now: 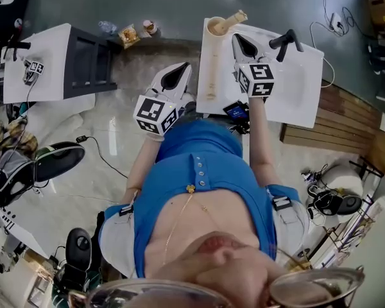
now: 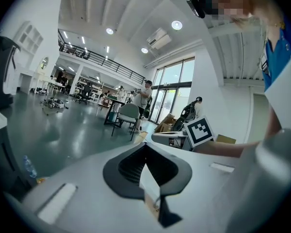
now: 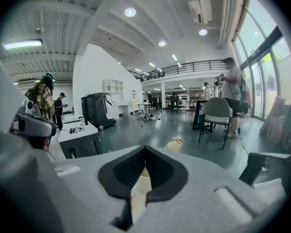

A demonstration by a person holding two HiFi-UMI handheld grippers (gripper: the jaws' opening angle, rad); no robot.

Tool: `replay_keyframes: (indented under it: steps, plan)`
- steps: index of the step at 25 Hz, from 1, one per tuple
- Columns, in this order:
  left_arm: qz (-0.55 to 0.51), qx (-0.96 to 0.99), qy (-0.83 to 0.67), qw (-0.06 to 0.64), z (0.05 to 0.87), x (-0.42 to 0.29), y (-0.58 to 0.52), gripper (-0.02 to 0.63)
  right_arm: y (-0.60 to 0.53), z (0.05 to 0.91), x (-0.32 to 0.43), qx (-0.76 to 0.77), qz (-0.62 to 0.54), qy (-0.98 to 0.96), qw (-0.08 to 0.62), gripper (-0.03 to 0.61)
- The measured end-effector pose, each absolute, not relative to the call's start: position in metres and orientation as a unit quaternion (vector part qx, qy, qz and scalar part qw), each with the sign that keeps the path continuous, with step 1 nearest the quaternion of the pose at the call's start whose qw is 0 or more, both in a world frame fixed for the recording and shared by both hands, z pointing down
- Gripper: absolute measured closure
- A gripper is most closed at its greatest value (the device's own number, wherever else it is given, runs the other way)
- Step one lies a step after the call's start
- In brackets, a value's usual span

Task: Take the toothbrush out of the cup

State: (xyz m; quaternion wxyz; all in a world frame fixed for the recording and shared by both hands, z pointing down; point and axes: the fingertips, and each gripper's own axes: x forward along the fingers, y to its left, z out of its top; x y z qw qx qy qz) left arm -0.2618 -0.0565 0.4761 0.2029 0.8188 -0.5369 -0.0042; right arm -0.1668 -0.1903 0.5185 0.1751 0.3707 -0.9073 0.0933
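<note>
Holding both grippers near the sink (image 1: 303, 92), I read the left gripper (image 1: 183, 68) as pressed together with nothing pinched, and the right gripper (image 1: 237, 39) likewise. Toothbrush (image 1: 233, 20) leans in the cup (image 1: 215, 26) on the sink's far corner, near the right gripper but apart from it.

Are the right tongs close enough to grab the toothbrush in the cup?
Probably yes. The right tongs point toward the cup on the sink counter. The toothbrush leans out on their side, and nothing sits in between. They would just need to move forward a little.
</note>
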Motion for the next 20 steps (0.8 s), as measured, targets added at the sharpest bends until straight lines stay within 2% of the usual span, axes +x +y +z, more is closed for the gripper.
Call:
replay_keyframes:
  steps: [11, 13, 16, 20]
  plan:
    - [-0.013, 0.796, -0.565, 0.216, 0.486, -0.286, -0.041, 0.612, -0.217, 0.557, -0.168, 0.387, 0.092, -0.892, 0.214, 0.574]
    - [-0.014, 0.791, -0.571, 0.218, 0.487, -0.290, -0.039, 0.612, -0.221, 0.564, -0.168, 0.390, 0.096, -0.889, 0.220, 0.534]
    - [-0.014, 0.785, -0.579, 0.221, 0.489, -0.296, -0.035, 0.612, -0.227, 0.572, -0.166, 0.399, 0.102, -0.881, 0.231, 0.531]
    - [-0.015, 0.777, -0.588, 0.225, 0.491, -0.302, -0.031, 0.612, -0.235, 0.583, -0.163, 0.411, 0.127, -0.871, 0.235, 0.495]
